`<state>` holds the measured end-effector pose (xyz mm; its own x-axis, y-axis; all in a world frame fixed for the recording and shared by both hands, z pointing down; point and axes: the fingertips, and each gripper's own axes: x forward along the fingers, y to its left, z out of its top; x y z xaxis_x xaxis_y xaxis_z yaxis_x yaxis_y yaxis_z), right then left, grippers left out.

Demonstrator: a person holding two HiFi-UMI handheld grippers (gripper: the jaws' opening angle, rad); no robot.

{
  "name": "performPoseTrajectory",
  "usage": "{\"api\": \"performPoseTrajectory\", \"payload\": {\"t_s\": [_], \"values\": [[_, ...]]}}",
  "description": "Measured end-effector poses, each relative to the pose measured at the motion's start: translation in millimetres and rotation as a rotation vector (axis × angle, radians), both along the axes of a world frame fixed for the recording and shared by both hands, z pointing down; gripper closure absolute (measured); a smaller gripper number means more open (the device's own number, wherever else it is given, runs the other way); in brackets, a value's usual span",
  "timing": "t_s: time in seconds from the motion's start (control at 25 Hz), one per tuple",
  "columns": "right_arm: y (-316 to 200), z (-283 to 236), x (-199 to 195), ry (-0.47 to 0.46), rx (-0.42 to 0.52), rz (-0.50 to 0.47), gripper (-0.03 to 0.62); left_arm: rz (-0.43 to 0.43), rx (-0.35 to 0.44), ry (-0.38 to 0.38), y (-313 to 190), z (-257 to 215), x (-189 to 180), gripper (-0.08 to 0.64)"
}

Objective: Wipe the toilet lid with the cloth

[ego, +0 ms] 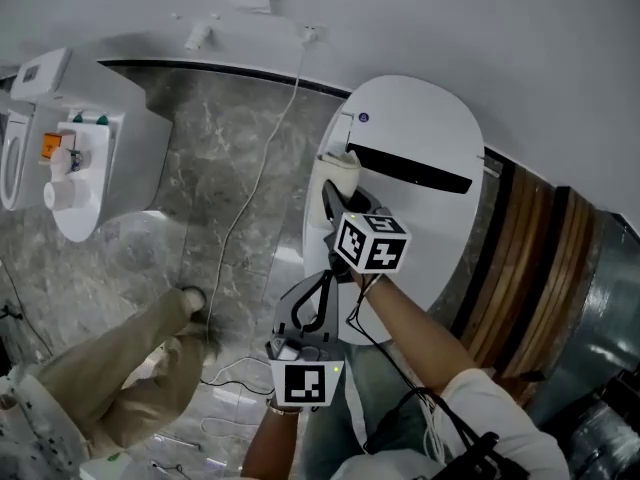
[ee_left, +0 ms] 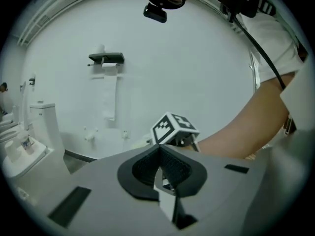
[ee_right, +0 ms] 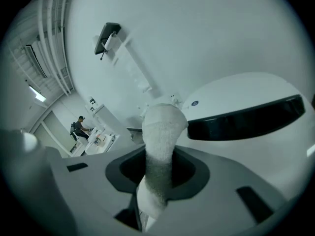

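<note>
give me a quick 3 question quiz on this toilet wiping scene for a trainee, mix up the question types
1. True or false: the left gripper holds the cloth.
2. The cloth is closest to: A) the toilet lid B) a sink C) a bucket.
3. Are the left gripper's jaws together or apart?
Key: 1 false, the right gripper holds it; 2 A; 3 together, with nothing between them.

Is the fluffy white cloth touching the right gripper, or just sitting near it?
Touching. The right gripper view shows the fluffy white cloth pinched between the right gripper's closed jaws.
</note>
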<state>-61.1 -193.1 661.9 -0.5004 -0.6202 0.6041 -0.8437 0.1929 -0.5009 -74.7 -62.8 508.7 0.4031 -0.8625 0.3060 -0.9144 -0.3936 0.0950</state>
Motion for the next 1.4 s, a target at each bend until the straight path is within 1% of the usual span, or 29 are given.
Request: {"api": "performPoseTrajectory", "payload": {"t_s": [0.04,0.12,0.16,0.24,0.32,0.4,0.48,0.64,0.76,0.84,0.92,1.0,1.04,1.12,1.24,1.4], "values": [[-4,8,-8,-0.004,-0.022,-0.011,0.491,-0.001,0.001,0.009,-2,-1,2,0.548],[-9,24,-11,0.017,-0.074,-0.002,0.491,-0.01,-0.073,0.035,1,9,4,0.548],[-10,29,-4,0.046,-0.087,0.011,0.491,-0.007,-0.083,0.04,1,11,6,0.548],[-11,32,18,0.116,-0.081,0.03,0.491,0.003,-0.055,0.045,-3,9,9,0.548],[-6,32,45,0.155,-0.072,0.039,0.491,0.006,-0.079,0.06,-2,14,14,0.548],[5,36,77,0.169,-0.078,0.058,0.491,0.019,-0.093,0.07,-2,19,22,0.548],[17,39,119,0.191,-0.088,0.093,0.491,0.049,-0.094,0.071,-3,21,35,0.548],[40,40,222,0.264,-0.112,0.217,0.491,0.117,-0.089,0.093,-2,19,66,0.548],[61,45,294,0.322,-0.143,0.313,0.491,0.154,-0.095,0.101,3,20,82,0.548],[71,46,328,0.36,-0.165,0.347,0.491,0.166,-0.095,0.109,6,20,88,0.548],[74,41,347,0.414,-0.174,0.354,0.491,0.17,-0.087,0.116,9,19,89,0.548],[73,33,347,0.46,-0.154,0.349,0.491,0.159,-0.087,0.118,14,17,86,0.548],[71,28,339,0.467,-0.132,0.343,0.491,0.15,-0.087,0.119,17,16,83,0.548],[68,19,309,0.443,-0.08,0.32,0.491,0.128,-0.084,0.118,23,12,72,0.548],[66,12,233,0.345,-0.029,0.244,0.491,0.081,-0.082,0.115,32,8,49,0.548],[74,21,110,0.198,-0.017,0.067,0.491,-0.007,-0.061,0.102,41,4,15,0.548]]}}
